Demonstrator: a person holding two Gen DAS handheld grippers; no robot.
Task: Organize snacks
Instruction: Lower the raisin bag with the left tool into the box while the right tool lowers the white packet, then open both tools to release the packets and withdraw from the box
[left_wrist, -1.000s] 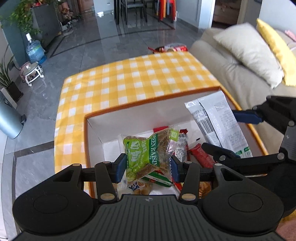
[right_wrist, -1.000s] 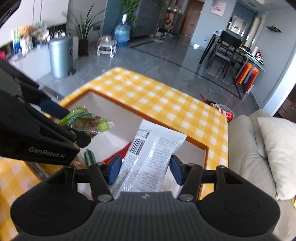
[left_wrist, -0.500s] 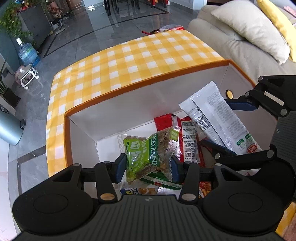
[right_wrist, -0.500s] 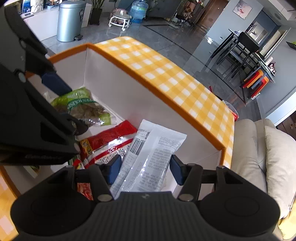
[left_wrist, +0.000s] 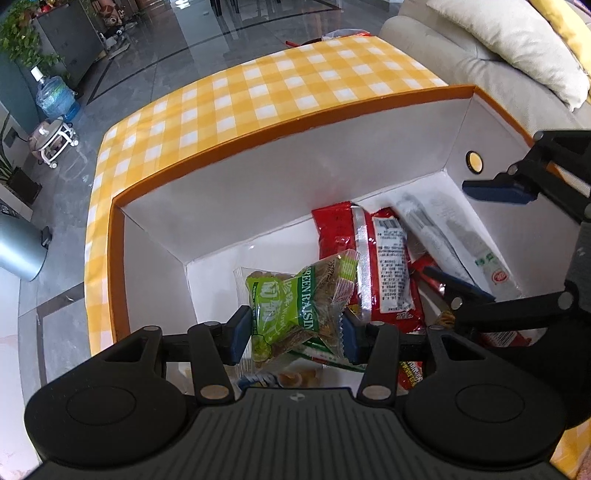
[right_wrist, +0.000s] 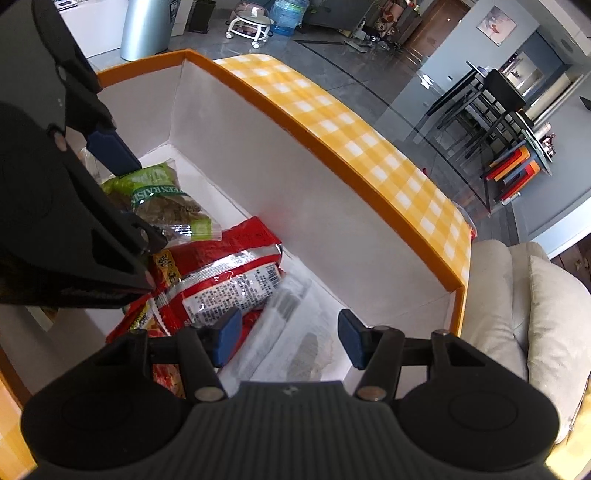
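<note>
A white box with an orange rim (left_wrist: 258, 133) (right_wrist: 332, 155) holds several snack packs. My left gripper (left_wrist: 291, 332) is shut on a green raisin packet (left_wrist: 291, 299), held low inside the box; the packet also shows in the right wrist view (right_wrist: 162, 199). My right gripper (right_wrist: 288, 339) is open, with its jaws on either side of a white packet (right_wrist: 295, 325) that lies on the box floor at the right end; the packet also shows in the left wrist view (left_wrist: 454, 240). Red snack packs (left_wrist: 376, 266) (right_wrist: 221, 273) lie in the middle of the box.
The box stands on a yellow checked tablecloth (left_wrist: 258, 92). A beige sofa with a pillow (left_wrist: 509, 40) is to the right. A grey bin (left_wrist: 18, 247) and a water bottle (left_wrist: 55, 99) stand on the floor to the left.
Both grippers have moved down into the box. My right gripper has opened and let go of the white packet, which now lies on the box floor. My left gripper still holds the raisin packet.
</note>
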